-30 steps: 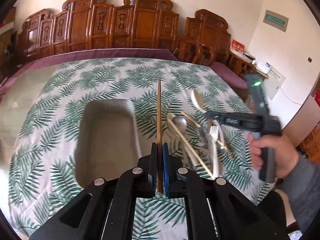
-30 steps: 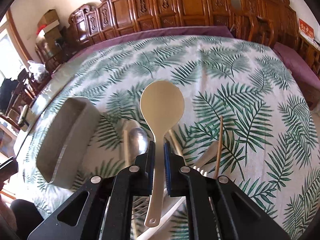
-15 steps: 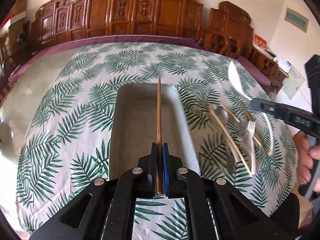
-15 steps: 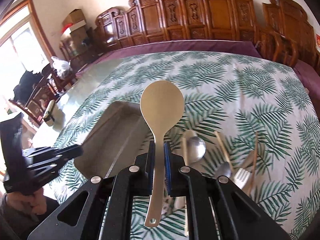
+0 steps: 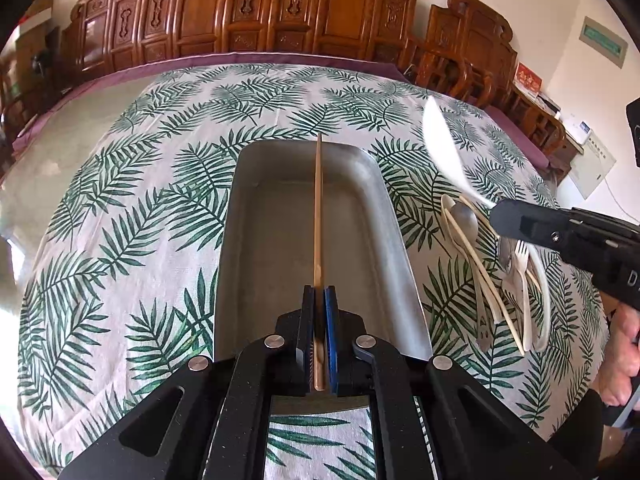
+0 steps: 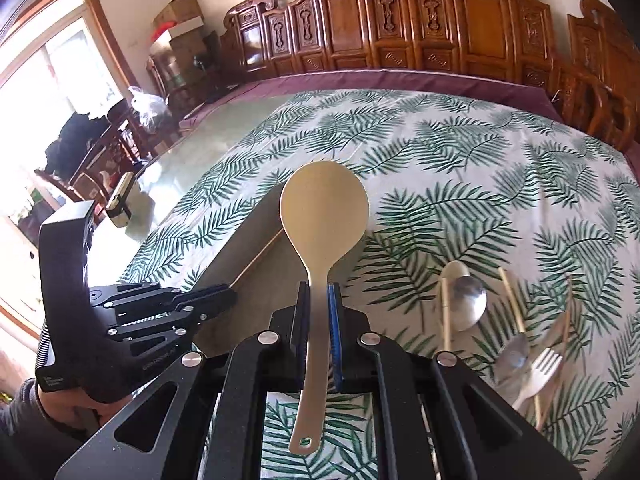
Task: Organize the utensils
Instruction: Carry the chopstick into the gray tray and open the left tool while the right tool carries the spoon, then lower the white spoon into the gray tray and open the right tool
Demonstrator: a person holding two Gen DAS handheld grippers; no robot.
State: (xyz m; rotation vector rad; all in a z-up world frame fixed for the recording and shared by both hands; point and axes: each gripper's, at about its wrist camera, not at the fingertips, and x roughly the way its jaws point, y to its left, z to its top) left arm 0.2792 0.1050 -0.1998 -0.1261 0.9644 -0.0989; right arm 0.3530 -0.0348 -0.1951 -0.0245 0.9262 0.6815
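Observation:
My left gripper [image 5: 319, 296] is shut on a wooden chopstick [image 5: 318, 208] and holds it lengthwise over the grey metal tray [image 5: 384, 200]. My right gripper [image 6: 319, 294] is shut on the handle of a cream rice paddle [image 6: 324, 210], held in the air near the tray's right edge [image 6: 256, 236]. The paddle shows blurred in the left wrist view [image 5: 444, 148], with the right gripper [image 5: 500, 218] over the utensil pile. The left gripper [image 6: 224, 298] and its chopstick [image 6: 256, 258] show in the right wrist view.
Loose utensils lie on the leaf-print cloth right of the tray: a metal spoon [image 5: 464, 220], chopsticks [image 5: 484, 276], a white fork [image 5: 522, 256]; they show in the right wrist view too [image 6: 466, 300]. Carved wooden chairs [image 5: 280, 12] ring the table's far side.
My left gripper has moved left with the chopstick, from beside the tray to over its middle. My right gripper has lifted the paddle from the pile and swung it left toward the tray.

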